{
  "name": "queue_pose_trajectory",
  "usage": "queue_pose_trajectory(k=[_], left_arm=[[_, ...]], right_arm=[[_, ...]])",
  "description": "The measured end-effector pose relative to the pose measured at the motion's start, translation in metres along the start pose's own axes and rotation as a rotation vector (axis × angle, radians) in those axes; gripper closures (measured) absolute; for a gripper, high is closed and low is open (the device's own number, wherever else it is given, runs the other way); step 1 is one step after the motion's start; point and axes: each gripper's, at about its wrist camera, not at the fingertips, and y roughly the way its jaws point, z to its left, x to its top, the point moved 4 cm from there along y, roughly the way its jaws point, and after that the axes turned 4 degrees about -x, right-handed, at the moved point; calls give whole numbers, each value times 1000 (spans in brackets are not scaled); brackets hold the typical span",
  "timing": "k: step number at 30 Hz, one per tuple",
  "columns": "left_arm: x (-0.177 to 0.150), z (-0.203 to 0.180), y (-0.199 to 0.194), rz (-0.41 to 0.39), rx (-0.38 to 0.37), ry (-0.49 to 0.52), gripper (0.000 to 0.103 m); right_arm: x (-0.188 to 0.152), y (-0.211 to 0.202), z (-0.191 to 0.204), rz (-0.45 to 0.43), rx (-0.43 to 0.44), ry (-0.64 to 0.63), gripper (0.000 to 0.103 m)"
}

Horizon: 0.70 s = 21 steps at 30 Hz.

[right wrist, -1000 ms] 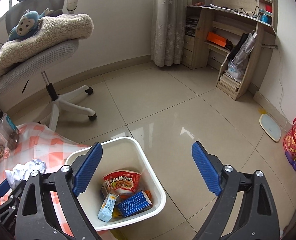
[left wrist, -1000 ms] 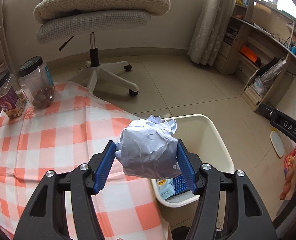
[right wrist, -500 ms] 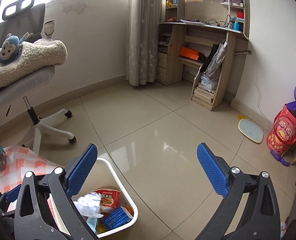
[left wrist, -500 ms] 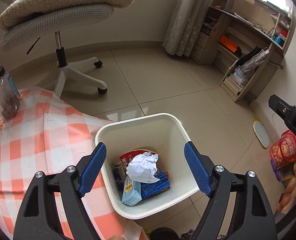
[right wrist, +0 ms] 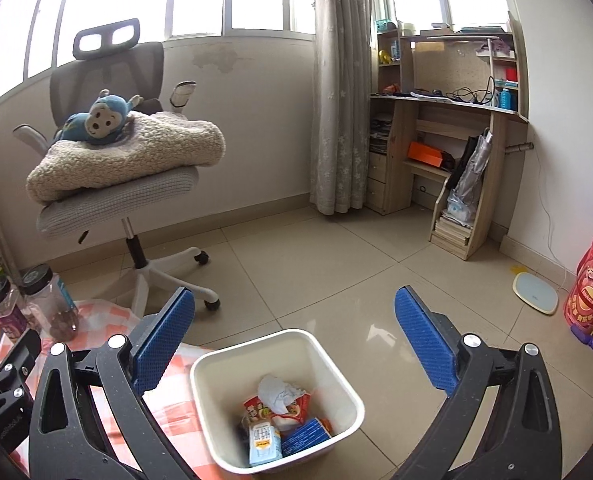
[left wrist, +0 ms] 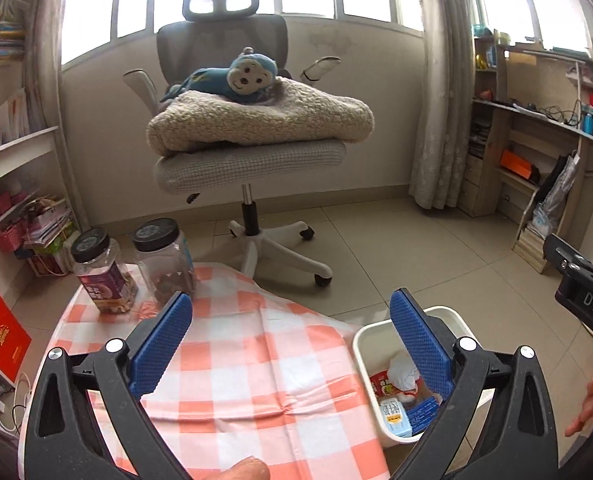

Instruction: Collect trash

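**Paper ball released into the bin; both of your grippers empty.**

Left wrist view: the left gripper (left wrist: 291, 338), clamped on the crumpled paper (left wrist: 403, 372) a second ago, now has its fingers spread wide and holds nothing; the paper lies in the white bin (left wrist: 452, 314) off the checked tabletop's (left wrist: 256, 364) right edge, so this piece looks collected. Right wrist view: the right gripper (right wrist: 294, 338) hovers wide open above the bin (right wrist: 338, 364), touching nothing; the paper (right wrist: 278, 394) rests on the wrappers.
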Motion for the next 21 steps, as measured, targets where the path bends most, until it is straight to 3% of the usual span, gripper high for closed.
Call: queue_pose_trajectory(k=[5,10,16,21], left_arm=[[-12,60,-15,8,75,-111,7],[-18,99,-30,4,128,-140,7],[-25,122,-34,22,158,-155,7],[-28,133,-40,12,204,-141,7]], right_arm=[[-12,-19,50,0,82,-45,7],[-31,-31,94,16,148,-90,7],[-34,-47,127,-59,185,-119,7],[-41,-46,142,-38,236,-127,7]])
